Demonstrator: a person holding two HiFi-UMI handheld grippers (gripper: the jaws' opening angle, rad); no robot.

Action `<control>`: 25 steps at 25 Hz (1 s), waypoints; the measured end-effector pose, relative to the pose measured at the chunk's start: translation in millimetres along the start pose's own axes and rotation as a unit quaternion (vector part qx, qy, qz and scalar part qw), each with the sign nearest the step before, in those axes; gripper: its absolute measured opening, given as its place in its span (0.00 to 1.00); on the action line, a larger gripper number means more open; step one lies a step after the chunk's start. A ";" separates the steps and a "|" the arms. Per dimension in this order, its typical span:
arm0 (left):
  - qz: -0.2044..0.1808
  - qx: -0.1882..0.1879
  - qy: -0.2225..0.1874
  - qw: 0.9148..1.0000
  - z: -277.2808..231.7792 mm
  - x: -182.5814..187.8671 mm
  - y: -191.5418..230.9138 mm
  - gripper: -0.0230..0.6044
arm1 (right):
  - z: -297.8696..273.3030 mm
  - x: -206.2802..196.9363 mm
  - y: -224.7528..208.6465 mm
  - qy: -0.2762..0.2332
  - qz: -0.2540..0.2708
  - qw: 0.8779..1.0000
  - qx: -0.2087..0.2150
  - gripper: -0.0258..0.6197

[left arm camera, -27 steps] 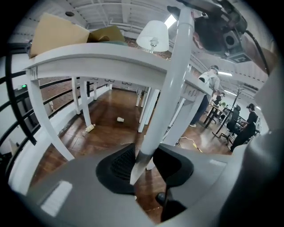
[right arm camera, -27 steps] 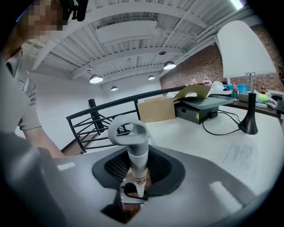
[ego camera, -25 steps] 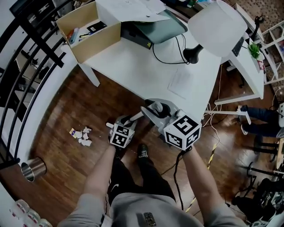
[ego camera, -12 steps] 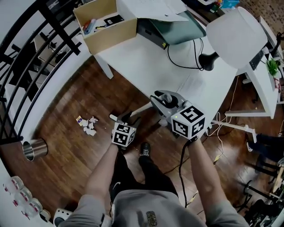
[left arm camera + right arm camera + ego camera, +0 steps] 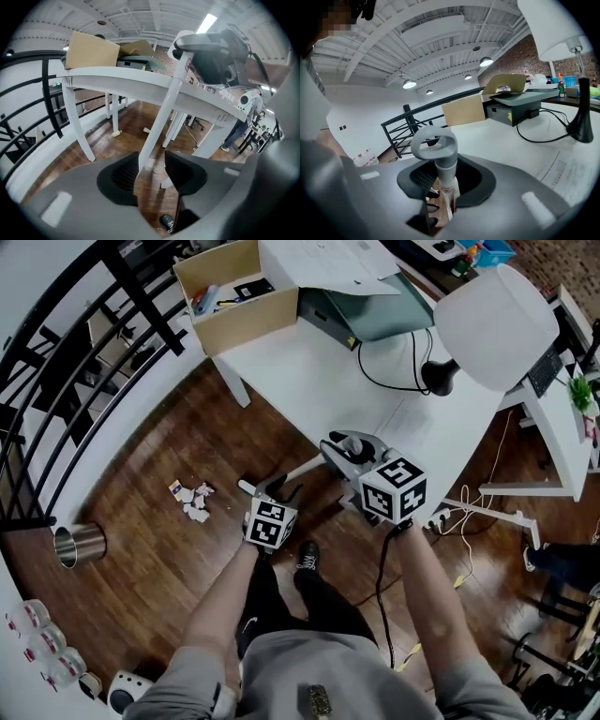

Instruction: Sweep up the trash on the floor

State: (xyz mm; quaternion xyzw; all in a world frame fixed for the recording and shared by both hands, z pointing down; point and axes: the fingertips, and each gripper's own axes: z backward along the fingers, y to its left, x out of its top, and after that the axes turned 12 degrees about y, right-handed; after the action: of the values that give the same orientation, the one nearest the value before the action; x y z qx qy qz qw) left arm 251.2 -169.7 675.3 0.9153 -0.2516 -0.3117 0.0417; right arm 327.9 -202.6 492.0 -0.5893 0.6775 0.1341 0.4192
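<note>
- Right tool (image 5: pixel 444 185) clenched on pole (image 5: pixel 443 169), before worktop (image 5: pixel 309 371).
- Left tool (image 5: pixel 152 171) just closing, loose around pole.
- Trash (image 5: pixel 195 502) left of worktop; metal bin (image 5: pixel 78 545) farther left.

The head view looks steeply down from above the person onto the wooden floor (image 5: pixel 141 521) and the white tabletop (image 5: pixel 309 381). The left gripper view sits low, close behind its jaws, and looks under the tabletop's near edge across the floor. The right gripper view rides higher and looks across the tabletop toward the cardboard box (image 5: pixel 463 110) at its far corner. All three views share the tabletop and the long handle (image 5: pixel 159 117).
</note>
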 end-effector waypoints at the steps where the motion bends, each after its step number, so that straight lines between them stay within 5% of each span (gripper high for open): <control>1: -0.007 0.007 -0.001 1.000 -4.9 6.8 1.0 0.33 | -0.2 0.0 0.4 0.000 -0.001 1.000 0.000 0.18; 8: -0.063 0.016 -0.004 0.998 -28.0 42.7 -3.2 0.24 | -1.1 2.3 0.5 0.000 0.002 1.000 -0.003 0.18; 15: -0.055 0.016 0.004 0.998 -32.6 40.0 -2.0 0.24 | 27.1 0.7 3.1 -0.027 0.004 1.000 -0.006 0.29; 25: -0.047 0.010 0.010 0.999 -35.6 39.2 -17.5 0.32 | 96.0 -37.6 -0.4 -0.038 -0.031 0.997 -0.053 0.29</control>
State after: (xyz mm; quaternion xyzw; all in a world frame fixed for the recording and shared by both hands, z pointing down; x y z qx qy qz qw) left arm 306.5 -176.4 678.1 0.9294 -0.2112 -0.3020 0.0200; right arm 365.9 -112.1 460.6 -0.6255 0.6345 0.1792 0.4172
